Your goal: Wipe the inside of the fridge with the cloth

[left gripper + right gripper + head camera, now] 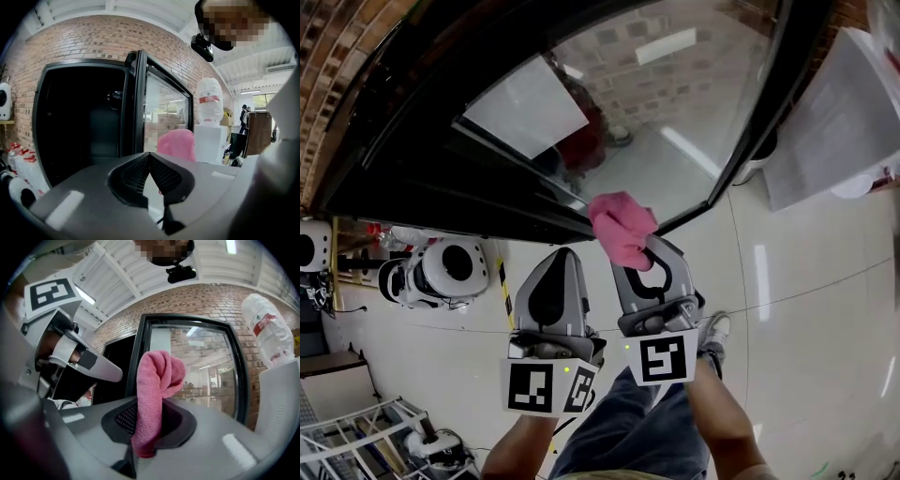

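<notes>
Approach step: R claw clamped on crumpled pink terry cloth, frame centre; L claw closed, empty. Black glass-door fridge open, upper left. Next: reach cloth into interior.

Your left gripper had its dark ribbed jaws pressed together, with nothing between them. Ahead stood the black-framed fridge, dark inside, with its glass door swung open. A bunched pink cloth showed beyond the jaw tips, beside a white water dispenser and a red brick wall.
</notes>
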The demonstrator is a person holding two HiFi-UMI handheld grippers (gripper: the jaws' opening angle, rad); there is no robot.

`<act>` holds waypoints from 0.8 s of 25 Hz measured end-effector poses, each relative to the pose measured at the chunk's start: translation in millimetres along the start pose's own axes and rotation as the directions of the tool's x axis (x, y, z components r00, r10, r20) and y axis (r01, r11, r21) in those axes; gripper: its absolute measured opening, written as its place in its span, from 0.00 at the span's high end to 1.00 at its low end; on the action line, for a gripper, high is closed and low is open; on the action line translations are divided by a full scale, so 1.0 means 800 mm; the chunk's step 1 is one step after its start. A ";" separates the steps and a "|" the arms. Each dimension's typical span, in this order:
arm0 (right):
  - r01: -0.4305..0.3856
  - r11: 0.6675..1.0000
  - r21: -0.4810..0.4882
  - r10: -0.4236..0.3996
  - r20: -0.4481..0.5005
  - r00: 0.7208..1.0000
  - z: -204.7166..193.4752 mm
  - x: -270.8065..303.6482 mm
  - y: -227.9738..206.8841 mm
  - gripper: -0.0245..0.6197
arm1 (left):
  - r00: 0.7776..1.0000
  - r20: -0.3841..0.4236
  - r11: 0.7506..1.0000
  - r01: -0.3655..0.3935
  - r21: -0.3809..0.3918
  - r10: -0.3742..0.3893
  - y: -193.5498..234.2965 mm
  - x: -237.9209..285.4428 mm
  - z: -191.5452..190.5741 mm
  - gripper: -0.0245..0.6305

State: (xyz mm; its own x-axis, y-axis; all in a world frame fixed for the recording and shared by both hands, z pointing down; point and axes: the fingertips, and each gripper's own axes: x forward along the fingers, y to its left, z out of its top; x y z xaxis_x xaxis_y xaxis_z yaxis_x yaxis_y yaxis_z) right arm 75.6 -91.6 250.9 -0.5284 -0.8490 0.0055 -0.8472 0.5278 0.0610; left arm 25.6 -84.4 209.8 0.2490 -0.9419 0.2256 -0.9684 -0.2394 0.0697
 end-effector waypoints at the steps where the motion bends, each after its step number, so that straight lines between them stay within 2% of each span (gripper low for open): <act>1: 0.000 1.000 0.003 0.000 0.002 1.000 -0.003 0.004 0.007 0.87 | 1.000 -0.004 1.000 0.002 0.000 -0.002 0.005 -0.002 -0.003 0.95; 5: -0.010 1.000 -0.019 0.010 0.006 1.000 -0.018 0.017 0.025 0.87 | 0.999 -0.029 0.999 0.024 0.025 -0.024 0.009 -0.004 -0.018 0.95; 11: 0.008 1.000 -0.017 -0.008 -0.012 1.000 -0.042 0.022 0.018 0.87 | 0.998 -0.050 0.999 0.025 0.042 -0.023 0.014 -0.005 -0.035 0.95; 16: 0.030 0.999 -0.031 -0.030 -0.022 0.999 -0.056 0.014 -0.024 0.87 | 0.998 -0.053 0.999 0.016 0.041 -0.014 -0.003 0.007 -0.041 0.95; 20: 0.052 0.998 -0.043 -0.054 -0.048 0.997 -0.072 0.001 -0.077 0.87 | 0.998 -0.062 1.000 -0.006 0.029 0.008 -0.026 0.018 -0.047 0.95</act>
State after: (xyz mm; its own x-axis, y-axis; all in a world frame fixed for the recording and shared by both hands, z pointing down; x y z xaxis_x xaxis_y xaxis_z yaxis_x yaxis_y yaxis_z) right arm 130.8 -126.4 304.3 -0.4787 -0.8766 0.0498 -0.8704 0.4812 0.1041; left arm 49.8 -84.4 248.1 0.2417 -0.9272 0.2860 -0.9698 -0.2405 0.0399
